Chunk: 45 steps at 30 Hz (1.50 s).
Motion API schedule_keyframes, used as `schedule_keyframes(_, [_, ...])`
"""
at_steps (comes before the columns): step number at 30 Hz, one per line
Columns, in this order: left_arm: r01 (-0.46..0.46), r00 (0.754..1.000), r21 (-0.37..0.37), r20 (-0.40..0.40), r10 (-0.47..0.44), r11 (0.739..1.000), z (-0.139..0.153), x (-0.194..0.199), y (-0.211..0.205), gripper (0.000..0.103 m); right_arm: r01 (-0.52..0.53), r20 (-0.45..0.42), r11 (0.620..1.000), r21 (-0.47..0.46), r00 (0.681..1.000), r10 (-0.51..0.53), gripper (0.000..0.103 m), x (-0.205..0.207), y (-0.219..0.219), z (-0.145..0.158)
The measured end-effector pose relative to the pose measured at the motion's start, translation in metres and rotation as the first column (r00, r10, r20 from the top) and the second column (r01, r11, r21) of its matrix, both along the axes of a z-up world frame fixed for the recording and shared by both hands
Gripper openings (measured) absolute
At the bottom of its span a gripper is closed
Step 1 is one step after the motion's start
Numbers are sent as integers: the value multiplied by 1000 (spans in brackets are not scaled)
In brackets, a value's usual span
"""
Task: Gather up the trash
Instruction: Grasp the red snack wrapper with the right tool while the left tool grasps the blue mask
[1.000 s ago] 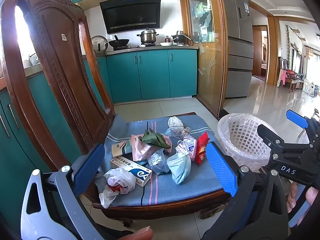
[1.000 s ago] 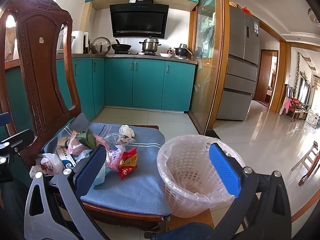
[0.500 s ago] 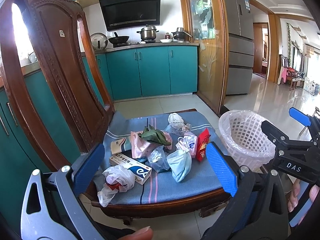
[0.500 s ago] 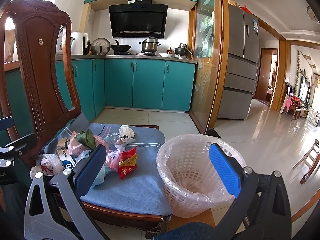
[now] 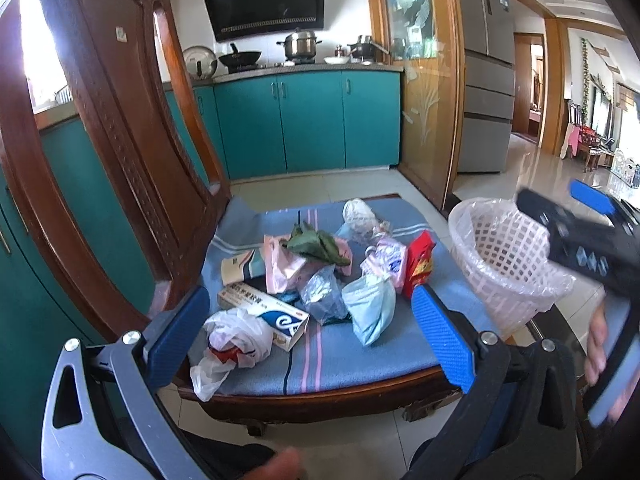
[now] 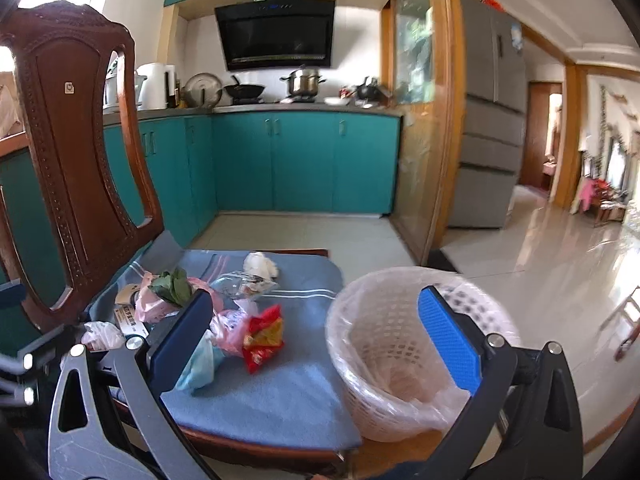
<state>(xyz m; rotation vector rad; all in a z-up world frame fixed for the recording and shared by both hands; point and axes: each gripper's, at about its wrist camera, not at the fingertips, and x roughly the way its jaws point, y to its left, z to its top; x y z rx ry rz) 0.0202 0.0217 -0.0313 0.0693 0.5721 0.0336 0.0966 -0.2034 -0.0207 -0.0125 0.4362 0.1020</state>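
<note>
Trash lies piled on the blue cushion (image 5: 340, 356) of a wooden chair: a white crumpled bag (image 5: 234, 334), a medicine box (image 5: 264, 314), a pink bag with green leaves (image 5: 316, 246), a light blue bag (image 5: 370, 306), a red snack wrapper (image 5: 418, 262) and a white paper wad (image 5: 356, 212). A white lined basket (image 5: 504, 264) stands right of the chair. My left gripper (image 5: 308, 336) is open and empty, just in front of the pile. My right gripper (image 6: 316, 334) is open and empty, between the red wrapper (image 6: 262, 332) and the basket (image 6: 400, 360).
The chair's tall carved back (image 5: 120, 128) rises at the left. Teal kitchen cabinets (image 5: 308, 120) and a stove with pots stand behind. A wood-framed glass door (image 5: 420, 80) and a fridge (image 5: 488, 68) are at the right, with glossy tiled floor (image 6: 560, 248) beyond.
Both grippers have moved forward toward the chair, so the trash and basket look nearer. The right gripper has also tilted and shifted, with some blur. Nothing was picked up.
</note>
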Motion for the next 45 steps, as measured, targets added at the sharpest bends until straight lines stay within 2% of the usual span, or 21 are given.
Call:
schedule_keyframes(3, [-25, 999, 0, -20, 25, 1000, -8, 3, 5, 100, -41, -18, 999, 23, 999, 41, 100, 27, 2, -3])
schedule_keyframes(5, [-39, 999, -3, -38, 39, 999, -14, 6, 9, 100, -30, -13, 999, -18, 999, 29, 100, 50, 12, -1])
schedule_keyframes(10, [-84, 993, 22, -83, 86, 996, -26, 15, 14, 100, -162, 14, 978, -129, 986, 165, 100, 96, 44, 20])
schedule_keyframes(13, [-97, 990, 37, -97, 100, 995, -32, 21, 17, 100, -204, 2, 975, -88, 979, 205, 100, 107, 40, 14])
schedule_keyframes(16, [-115, 986, 66, -113, 122, 991, -40, 28, 18, 100, -248, -62, 969, 9, 967, 248, 100, 110, 26, -25])
schedule_keyframes(17, [-118, 985, 70, -120, 125, 991, -43, 31, 18, 100, -260, -115, 965, 26, 959, 261, 96, 114, 24, -40])
schedule_keyframes(18, [-121, 983, 73, -130, 129, 990, -46, 35, 19, 100, -260, -191, 966, 2, 948, 255, 92, 121, 25, -55])
schedule_keyframes(19, [-126, 981, 71, -142, 136, 989, -50, 39, 20, 100, -262, -211, 965, -31, 945, 250, 84, 123, 28, -59])
schedule_keyframes(21, [-141, 976, 41, -162, 145, 989, -56, 47, 23, 100, -268, -205, 961, -65, 946, 250, 81, 120, 28, -60])
schedule_keyframes(24, [-140, 973, -30, -189, 132, 990, -63, 55, 27, 100, -299, -205, 954, -24, 935, 288, 71, 116, 19, -57])
schedule_keyframes(25, [-137, 973, -51, -193, 125, 989, -65, 56, 28, 98, -301, -212, 954, -17, 933, 290, 60, 117, 16, -57])
schedule_keyframes(26, [-133, 974, -80, -196, 115, 988, -67, 56, 30, 91, -306, -218, 952, -6, 930, 297, 47, 118, 13, -57])
schedule_keyframes(28, [-135, 970, -115, -220, 107, 984, -73, 60, 32, 80, -325, -242, 945, 39, 915, 324, 37, 120, 8, -57])
schedule_keyframes(29, [-134, 967, -128, -234, 101, 983, -75, 63, 34, 75, -332, -258, 941, 56, 906, 335, 35, 121, 6, -58])
schedule_keyframes(33, [-144, 955, -179, -284, 89, 973, -86, 69, 39, 74, -388, -305, 921, 41, 873, 381, 36, 115, 17, -70])
schedule_keyframes(36, [-140, 950, -198, -304, 75, 970, -88, 70, 38, 74, -395, -343, 919, 15, 861, 376, 36, 116, 23, -80])
schedule_keyframes(37, [-135, 949, -195, -307, 71, 971, -89, 71, 37, 75, -394, -348, 919, 14, 860, 374, 38, 117, 23, -82])
schedule_keyframes(39, [-120, 949, -179, -310, 60, 976, -90, 71, 32, 77, -401, -365, 915, 49, 845, 390, 48, 119, 21, -85])
schedule_keyframes(40, [-107, 950, -171, -309, 50, 979, -90, 72, 28, 78, -406, -369, 912, 63, 839, 399, 58, 120, 21, -86])
schedule_keyframes(41, [-98, 950, -165, -309, 43, 981, -90, 73, 25, 78, -416, -368, 906, 77, 833, 414, 62, 119, 22, -86])
schedule_keyframes(45, [-60, 950, -155, -313, 9, 986, -92, 80, 12, 78, -431, -390, 899, 75, 817, 424, 62, 120, 29, -93])
